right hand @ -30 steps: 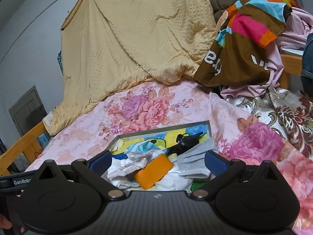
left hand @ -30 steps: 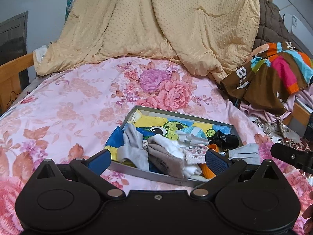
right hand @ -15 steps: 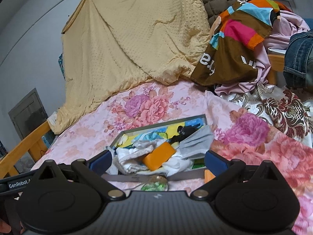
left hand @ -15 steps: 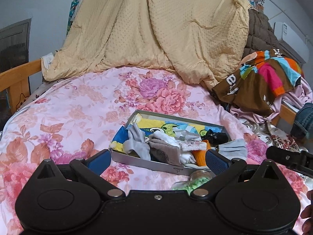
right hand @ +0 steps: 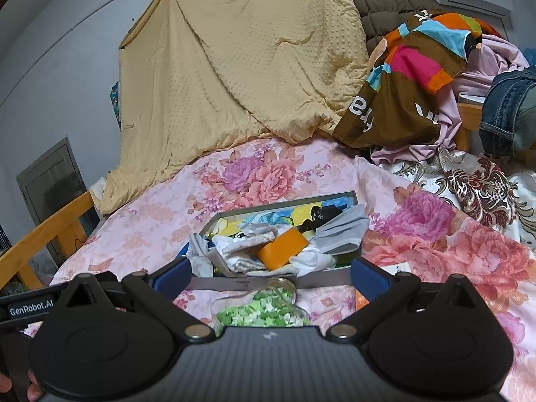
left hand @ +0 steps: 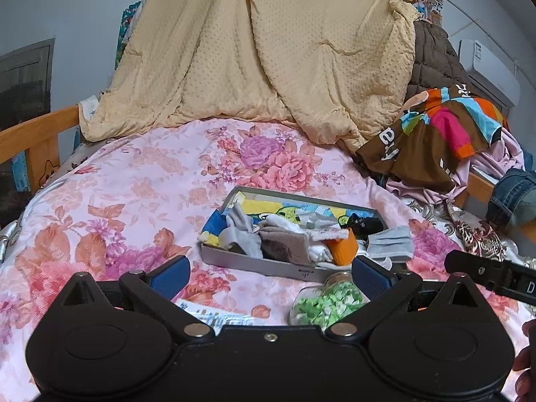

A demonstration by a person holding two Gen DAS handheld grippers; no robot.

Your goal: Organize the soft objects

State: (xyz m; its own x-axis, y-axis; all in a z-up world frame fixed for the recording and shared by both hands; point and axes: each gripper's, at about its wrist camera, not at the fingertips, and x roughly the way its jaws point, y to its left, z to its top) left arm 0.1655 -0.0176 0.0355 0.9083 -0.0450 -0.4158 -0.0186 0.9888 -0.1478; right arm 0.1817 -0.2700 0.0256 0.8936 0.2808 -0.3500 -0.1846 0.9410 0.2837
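Observation:
A grey metal tray (left hand: 254,264) sits on the floral bedsheet, filled with socks, cloths, an orange sponge (left hand: 343,249) and a grey face mask (left hand: 390,243) hanging over its right rim. It also shows in the right wrist view (right hand: 321,279), with the sponge (right hand: 283,247) and mask (right hand: 341,231). My left gripper (left hand: 270,276) is open and empty, just short of the tray's near edge. My right gripper (right hand: 270,276) is open and empty, also just short of the tray.
A glass jar of green pieces (left hand: 326,301) lies on the sheet between me and the tray, also in the right wrist view (right hand: 264,308). A plastic packet (left hand: 214,316) lies beside it. A yellow blanket (left hand: 268,50) and piled clothes (left hand: 435,140) stand behind. Wooden bed rail (left hand: 30,137) at left.
Both grippers have pulled back and up from the tray. The jar and the packet have come into view in front of it. Both stay open.

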